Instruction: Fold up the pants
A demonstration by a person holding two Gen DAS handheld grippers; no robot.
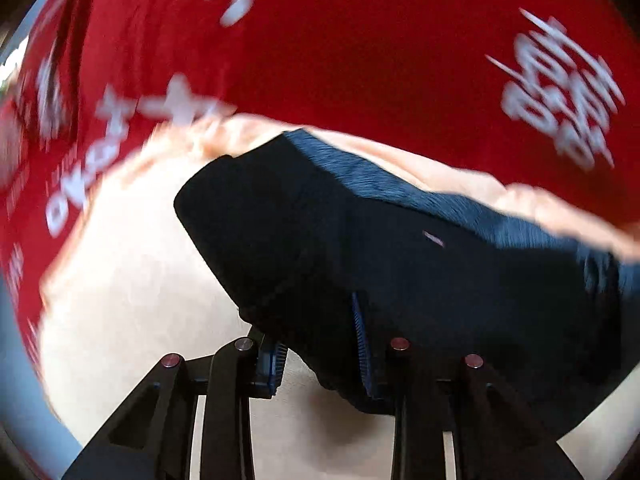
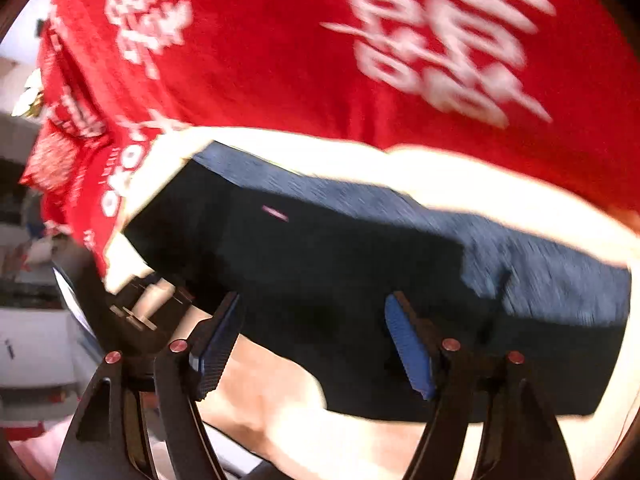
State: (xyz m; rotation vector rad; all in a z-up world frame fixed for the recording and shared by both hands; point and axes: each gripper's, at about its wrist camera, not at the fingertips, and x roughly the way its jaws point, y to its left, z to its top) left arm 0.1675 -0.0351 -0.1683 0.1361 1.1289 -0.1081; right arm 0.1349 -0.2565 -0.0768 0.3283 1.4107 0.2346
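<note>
Blue ribbed pads (image 1: 362,340) sit closest to my lens on the left gripper (image 1: 319,354). They are drawn in narrow, with the near corner of the navy pants (image 1: 360,240) caught between them. Through the blur I read that as a clenched grip on the cloth, and I judge it is taken at the corner so a layer can be carried over for the next fold.

On my other feed, the right gripper (image 2: 314,346) has its fingers spread wide and released. Nothing is between them but air, and the pants show beyond the gap. I judge it is held clear above the garment so it does not drag the layers.

Past the fingers, the pants lie as a dark, compact, already doubled block on the cream surface (image 1: 140,260). Their long side runs roughly along its far edge, leaving a pale margin there and a bare stretch at the near-left. A small pinkish tag (image 2: 275,213) shows on the top layer.

Farthest off, a red cloth with white print (image 1: 320,40) spreads beyond the far edge of the cream surface. It seems only a backdrop. The fold looks well advanced, but I cannot tell how many layers are stacked.
</note>
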